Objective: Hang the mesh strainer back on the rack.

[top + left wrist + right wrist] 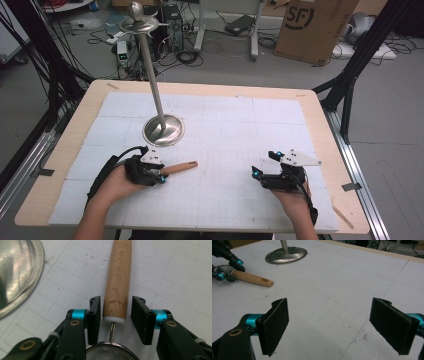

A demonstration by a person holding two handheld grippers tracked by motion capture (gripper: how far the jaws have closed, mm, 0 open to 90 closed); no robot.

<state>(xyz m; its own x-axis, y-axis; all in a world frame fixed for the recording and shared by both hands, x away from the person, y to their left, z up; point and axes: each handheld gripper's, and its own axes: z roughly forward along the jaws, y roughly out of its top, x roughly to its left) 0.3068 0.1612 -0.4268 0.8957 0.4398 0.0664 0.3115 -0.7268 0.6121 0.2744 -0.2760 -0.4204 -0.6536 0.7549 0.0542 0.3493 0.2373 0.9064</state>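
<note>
A small mesh strainer (111,352) with a wooden handle (117,277) stamped KITCHEN TOOL lies flat on the white mat. In the high view the handle (181,167) points right from my left gripper (159,176). The left gripper (115,302) straddles the handle's lower end near the white collar, with a thin gap at each pad, so it is open around it. My right gripper (265,163) rests at the right of the mat. In its own view the right gripper (329,312) stands wide open over bare mat, and the handle (253,279) lies far off at the upper left.
A steel stand with a round base (164,130) and a tall pole (150,65) rises behind the left hand; its base edge (17,270) lies close to the left gripper. The wooden table edge (210,89) frames the mat. Cables and a cardboard box (312,27) lie on the floor beyond.
</note>
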